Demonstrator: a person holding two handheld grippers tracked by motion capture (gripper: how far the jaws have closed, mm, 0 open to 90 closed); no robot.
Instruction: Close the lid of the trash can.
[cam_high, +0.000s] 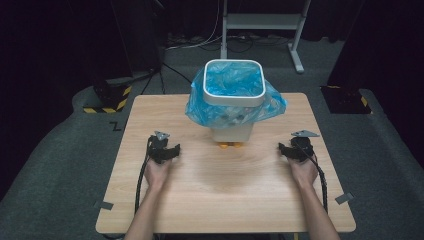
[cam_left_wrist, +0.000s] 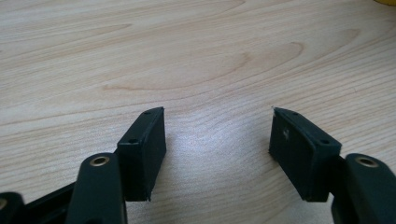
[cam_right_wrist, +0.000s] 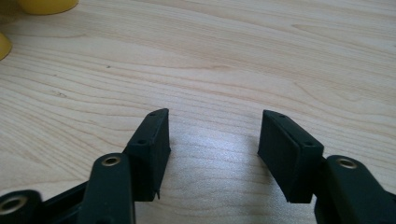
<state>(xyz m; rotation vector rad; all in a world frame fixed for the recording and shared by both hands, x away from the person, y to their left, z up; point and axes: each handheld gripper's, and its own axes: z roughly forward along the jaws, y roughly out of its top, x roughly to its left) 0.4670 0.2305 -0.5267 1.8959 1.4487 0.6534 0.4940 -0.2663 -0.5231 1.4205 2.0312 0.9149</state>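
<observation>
We note both grippers resting on the counter, fingers apart, nothing between them. Left gripper, right gripper. The white bin with blue bag stands ahead, between them.

We are in a lab or recording studio, not a home. A lone wooden table stands on grey carpet at the centre of the frame, ringed by dark curtains. Black-and-yellow hazard tape marks stand bases at centre left and at right. Cables trail across the floor at the top, beside a white metal frame. Grey tape tabs mark the table's lower corners.
</observation>
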